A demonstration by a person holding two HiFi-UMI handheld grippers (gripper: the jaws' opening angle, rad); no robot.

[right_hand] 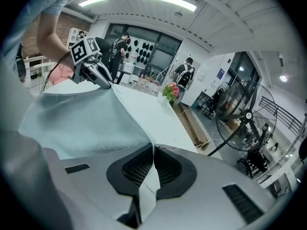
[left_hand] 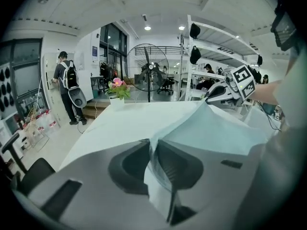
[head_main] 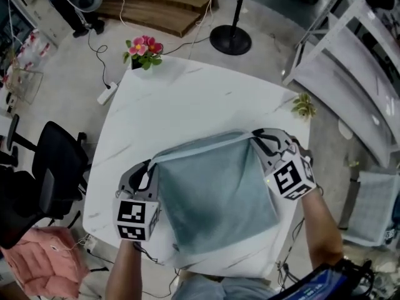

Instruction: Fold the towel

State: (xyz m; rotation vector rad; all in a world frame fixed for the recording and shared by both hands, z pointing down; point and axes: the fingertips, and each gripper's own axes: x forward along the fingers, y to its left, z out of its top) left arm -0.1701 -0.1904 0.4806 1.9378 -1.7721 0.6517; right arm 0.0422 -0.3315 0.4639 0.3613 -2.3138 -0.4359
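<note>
Towel: pale blue-green towel [head_main: 215, 199], spread wide and held up by its two far corners, with the far edge pulled into a fairly straight line between the grippers.
Towel place: over the near half of the white counter [head_main: 187, 99]; from the raised far edge it slopes down toward the person's side. Whether its near edge rests on the counter is too blurred to tell.
Left gripper: left gripper [head_main: 150, 164] has its jaws clamped on the towel's far left corner; in the left gripper view a fold of cloth is pinched between the pads and runs out behind them.
Right gripper: right gripper [head_main: 256, 136] has its jaws pressed together on the far right corner, with a thin strip of cloth caught between the ribbed pads.
Counter items: a pot of pink flowers [head_main: 144, 52] stands at the far left corner, and a small green plant [head_main: 304, 106] at the right edge, both well apart from the towel.
Floor around: black office chair [head_main: 56, 167] to the left, pink cushion [head_main: 44, 261] near it, fan base [head_main: 230, 39] beyond the counter.
</note>
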